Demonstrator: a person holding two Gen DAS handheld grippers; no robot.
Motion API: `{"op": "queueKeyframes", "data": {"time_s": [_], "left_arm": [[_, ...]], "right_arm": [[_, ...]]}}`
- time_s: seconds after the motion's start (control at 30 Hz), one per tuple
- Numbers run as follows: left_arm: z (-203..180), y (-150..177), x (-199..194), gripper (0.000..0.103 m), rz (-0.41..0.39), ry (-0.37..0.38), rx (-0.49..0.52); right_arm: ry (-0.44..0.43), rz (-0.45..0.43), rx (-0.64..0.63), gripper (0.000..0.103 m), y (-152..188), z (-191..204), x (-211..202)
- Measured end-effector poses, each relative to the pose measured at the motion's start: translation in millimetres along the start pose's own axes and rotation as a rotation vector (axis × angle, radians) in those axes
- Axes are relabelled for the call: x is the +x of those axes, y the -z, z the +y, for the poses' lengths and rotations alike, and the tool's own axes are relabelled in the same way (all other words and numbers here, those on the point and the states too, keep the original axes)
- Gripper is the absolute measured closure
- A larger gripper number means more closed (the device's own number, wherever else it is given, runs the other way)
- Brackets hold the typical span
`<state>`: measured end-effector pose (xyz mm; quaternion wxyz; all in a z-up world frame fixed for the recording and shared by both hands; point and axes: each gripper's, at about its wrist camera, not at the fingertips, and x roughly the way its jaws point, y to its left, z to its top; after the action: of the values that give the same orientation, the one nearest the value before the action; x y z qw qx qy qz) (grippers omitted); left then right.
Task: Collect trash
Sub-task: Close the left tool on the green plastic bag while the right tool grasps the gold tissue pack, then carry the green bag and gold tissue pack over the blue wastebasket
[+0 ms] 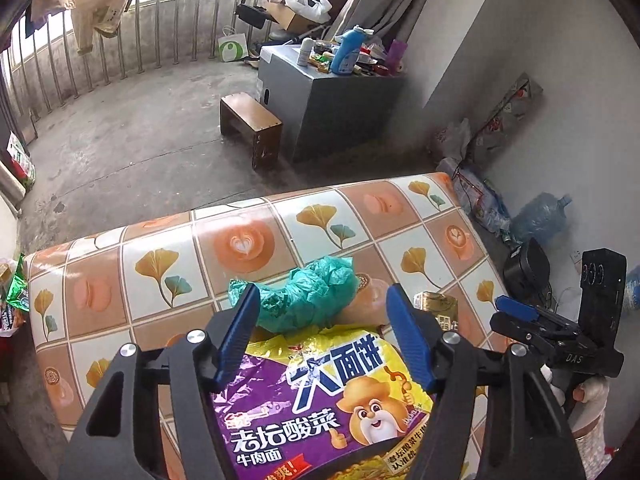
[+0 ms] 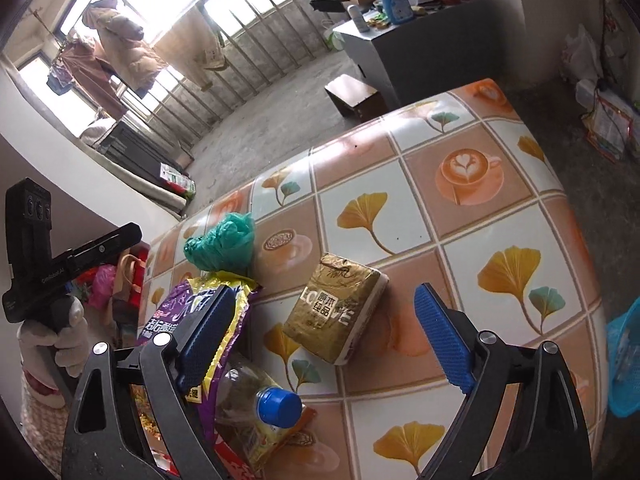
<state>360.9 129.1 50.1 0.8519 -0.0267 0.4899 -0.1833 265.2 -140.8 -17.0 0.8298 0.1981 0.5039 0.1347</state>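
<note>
Crowding table (image 2: 500, 184): bottle (image 2: 256, 404), tissues (image 2: 336, 308) (gold pack).

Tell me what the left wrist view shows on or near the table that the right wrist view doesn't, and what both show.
Only the left wrist view shows the large water jug on the floor by the wall.

Only the right wrist view shows the plastic bottle with a blue cap lying on the table and the blue basket past the table edge.

Both share the noodle packet, the green plastic bag, the gold tissue pack and the patterned tablecloth.
</note>
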Motion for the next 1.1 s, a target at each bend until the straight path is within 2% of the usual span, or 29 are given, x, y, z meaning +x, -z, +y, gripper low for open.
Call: {"op": "queueKeyframes", "data": {"time_s": [0.13,0.27,0.4,0.53,0.63,0.73,0.8,0.9,1.0,1.1], "left_arm": [[1,-4,26,0.045,0.026,-0.043,0.076],[-2,-6,45,0.05,0.05,-0.04,0.136],[-10,-7,61,0.05,0.077,-0.015,0.209],[-12,-7,77,0.05,0.117,-0.01,0.236],[-14,-5,89,0.042,0.162,0.003,0.26],[-18,-1,102,0.042,0.195,-0.046,0.298],[-18,0,107,0.042,0.206,-0.059,0.297],[-17,-3,110,0.044,0.208,-0.053,0.271],[-15,-5,112,0.052,0.207,-0.049,0.247],[-13,-6,110,0.054,0.193,-0.055,0.237]], "right_arm": [[0.08,0.108,-0.017,0.033,4,-1,39],[0.088,0.117,-0.068,0.045,4,6,44],[0.094,0.108,-0.107,0.046,0,9,44],[0.093,0.086,-0.104,0.047,-6,5,44],[0.096,0.066,-0.104,0.047,-7,4,45],[0.102,0.062,-0.112,0.047,-6,6,44],[0.096,0.069,-0.113,0.046,-3,10,42],[0.08,0.081,-0.116,0.036,-8,14,47],[0.103,0.099,-0.144,0.036,-6,17,54],[0.126,0.088,-0.176,0.041,-5,20,55]]}}
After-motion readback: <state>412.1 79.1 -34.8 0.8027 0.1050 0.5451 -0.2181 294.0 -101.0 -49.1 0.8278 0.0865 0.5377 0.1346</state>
